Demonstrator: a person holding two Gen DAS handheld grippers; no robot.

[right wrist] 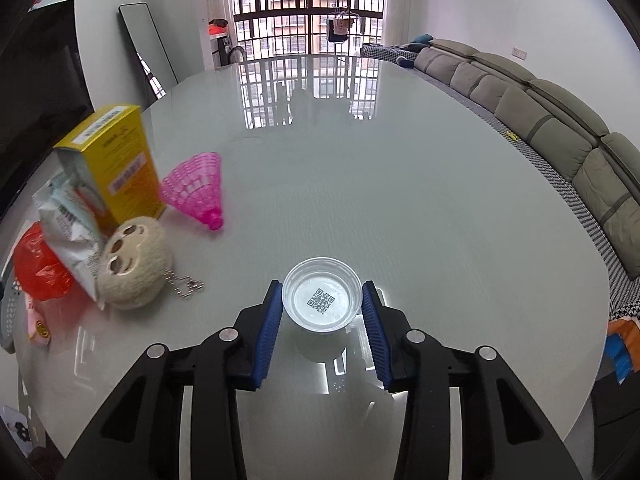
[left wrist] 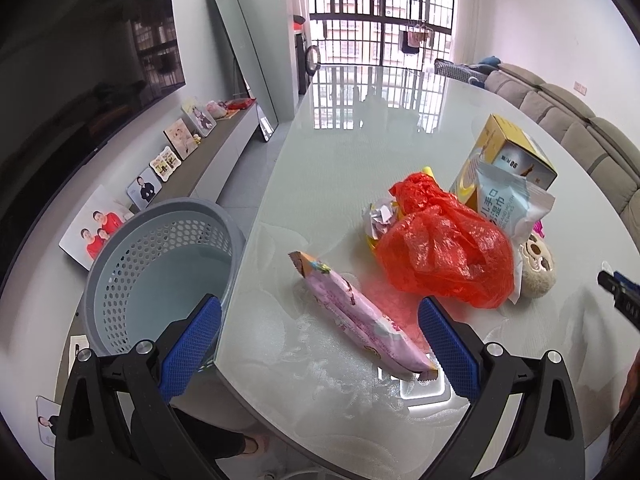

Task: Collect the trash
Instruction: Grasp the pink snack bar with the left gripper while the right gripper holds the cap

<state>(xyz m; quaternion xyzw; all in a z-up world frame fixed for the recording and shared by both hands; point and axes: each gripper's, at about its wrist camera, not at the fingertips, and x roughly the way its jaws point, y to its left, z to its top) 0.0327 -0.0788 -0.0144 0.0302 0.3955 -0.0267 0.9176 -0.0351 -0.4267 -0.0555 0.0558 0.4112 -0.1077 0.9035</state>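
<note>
A: Right gripper (right wrist: 322, 312) first. Its pads sit against both sides of a clear cup (right wrist: 321, 294), clamped on the wall just under the rim. The cup looks empty, with a QR label showing through its base.

B: Lifted or standing?

A: Can't tell for sure. A shape under the cup on the glossy table (right wrist: 400, 168) may be its reflection, so it may be just clear of the top.

B: Left gripper (left wrist: 320, 334)?

A: Jaws wide apart, nothing gripped. A pink wrapper (left wrist: 362, 316) lies on the table between the pads, touching neither. The grey bin (left wrist: 160, 268) stands just off the table's left edge, beside the left pad (left wrist: 192, 344).

B: So the step is carrying the cup to the bin.

A: That's my reading. A thin cup will likely buckle if squeezed harder, so hold the present grip. Keep it upright and carry it high.

B: What's in the way?

A: The pile. Nearest, a plush toy (right wrist: 134, 264) with its chain, then a red bag (left wrist: 444, 248), a wipes pack (left wrist: 506, 208), a yellow box (right wrist: 116, 168) standing behind, and a pink shuttlecock (right wrist: 198, 188) beside the box. Pass on the near side of them, over the wrapper.

B: And the left?

A: Best kept out of the path until the cup drops, then it can close on the wrapper.
</note>
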